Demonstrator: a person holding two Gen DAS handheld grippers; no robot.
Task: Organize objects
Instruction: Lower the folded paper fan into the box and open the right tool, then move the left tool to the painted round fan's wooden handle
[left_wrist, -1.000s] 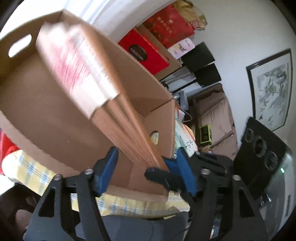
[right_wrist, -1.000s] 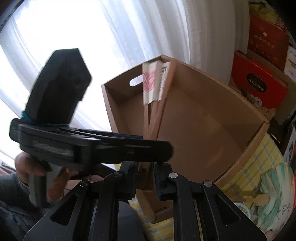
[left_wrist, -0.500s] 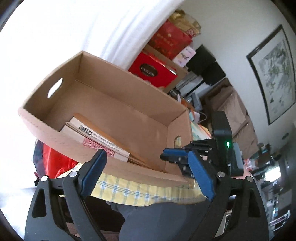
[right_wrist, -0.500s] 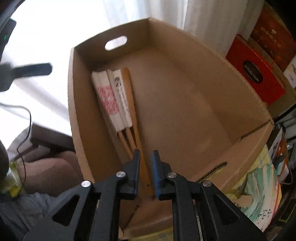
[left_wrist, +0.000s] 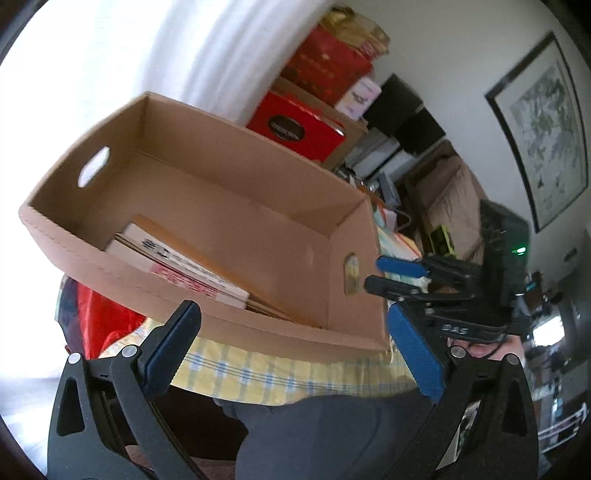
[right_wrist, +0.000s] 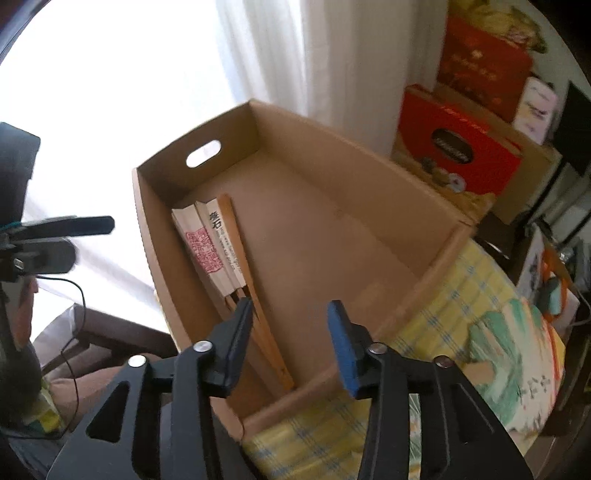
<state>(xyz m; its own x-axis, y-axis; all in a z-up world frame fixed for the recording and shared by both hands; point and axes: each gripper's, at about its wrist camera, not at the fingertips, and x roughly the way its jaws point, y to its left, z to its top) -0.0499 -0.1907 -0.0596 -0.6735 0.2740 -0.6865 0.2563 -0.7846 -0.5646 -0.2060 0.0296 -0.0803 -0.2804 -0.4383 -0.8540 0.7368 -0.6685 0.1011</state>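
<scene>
Folded fan (right_wrist: 218, 254) lies flat on the floor of the cardboard box (right_wrist: 373, 266), tight along its left wall, paper end toward the handle cutout (right_wrist: 204, 153), wooden handle end toward the near wall. Left gripper (left_wrist: 291, 350): jaws have just been opening, now spread wide, nothing between them, only the box's near wall and the yellow checked cloth (left_wrist: 280, 373) ahead; a second ago the fan stood tilted up between these pads, now it sits forward and left of them, inside the box. Right gripper (right_wrist: 291, 321): half a second ago pinched on the fan's handle end, jaws have just been opening, now apart with a clear gap; the handle runs just beside and under the left pad (right_wrist: 240, 332), not clamped as far as I can tell. Right of it, bare box floor, then cloth and a painted sheet (right_wrist: 517, 354) outside the box. Read: both grips released, fan deposited, this placement looks done. Likely next is backing both grippers clear and fetching another item; most of the box floor is free.
</scene>
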